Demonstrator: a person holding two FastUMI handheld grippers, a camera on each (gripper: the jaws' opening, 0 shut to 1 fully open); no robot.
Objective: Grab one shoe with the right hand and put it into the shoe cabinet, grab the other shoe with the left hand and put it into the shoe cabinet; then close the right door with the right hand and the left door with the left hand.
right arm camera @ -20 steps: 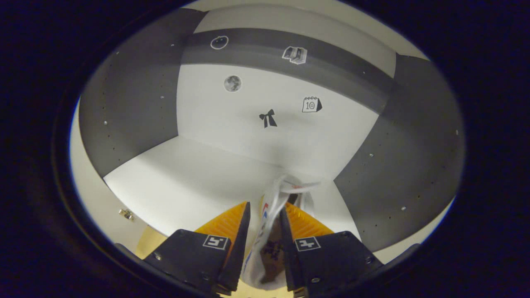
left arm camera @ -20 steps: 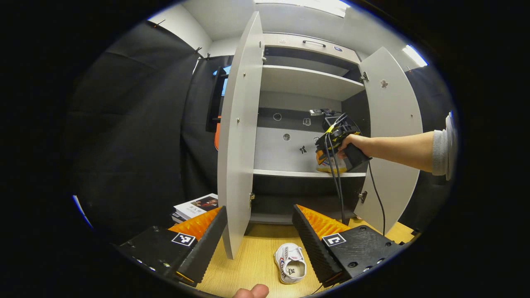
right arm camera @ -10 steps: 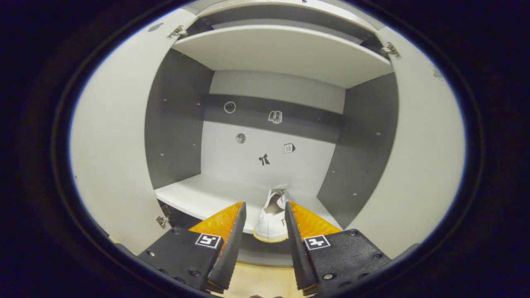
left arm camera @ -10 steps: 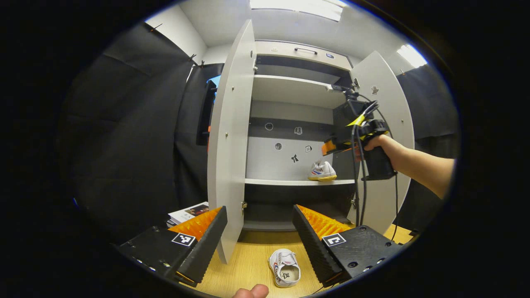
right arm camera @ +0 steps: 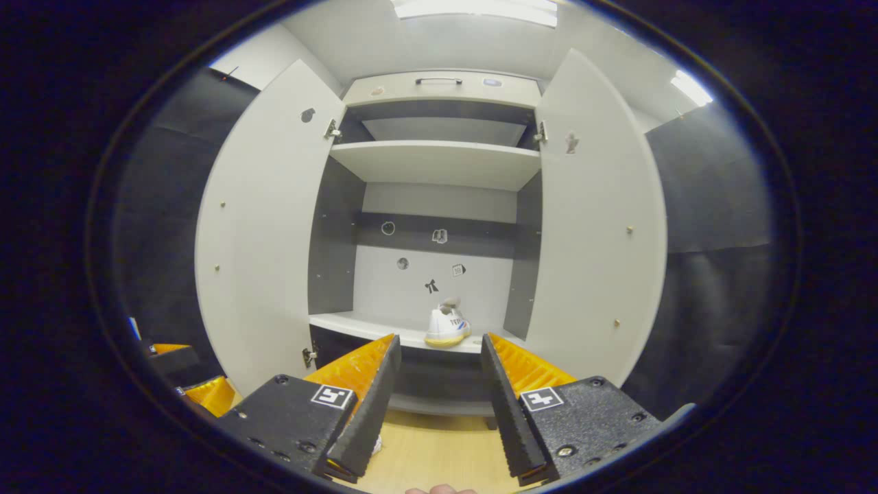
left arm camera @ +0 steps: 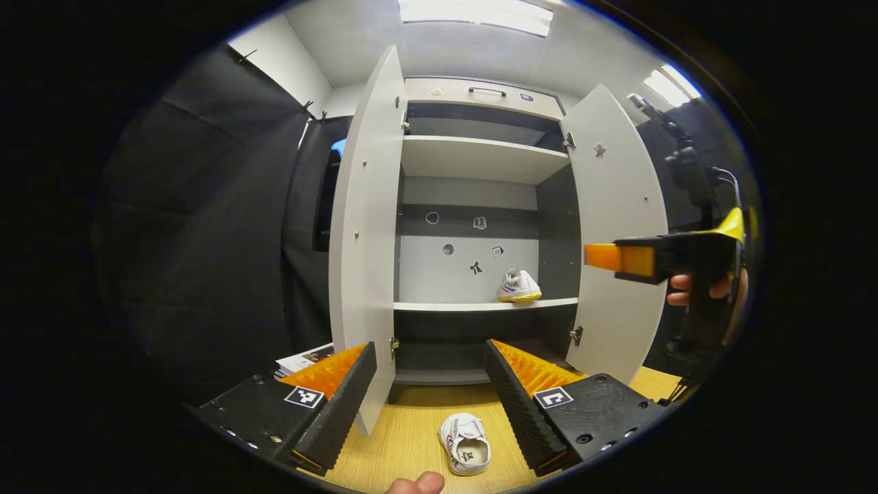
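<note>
In the left gripper view, the black-and-orange left gripper (left arm camera: 431, 384) pointed level at the tall grey shoe cabinet (left arm camera: 480, 158), fingers spread and empty — a white sneaker (left arm camera: 466, 452) lay on the wooden floor (left arm camera: 405, 446) between them.

In the right gripper view, the right gripper (right arm camera: 435, 384) stood spread too, well apart from the second white sneaker (right arm camera: 447, 326) on the shelf.
</note>
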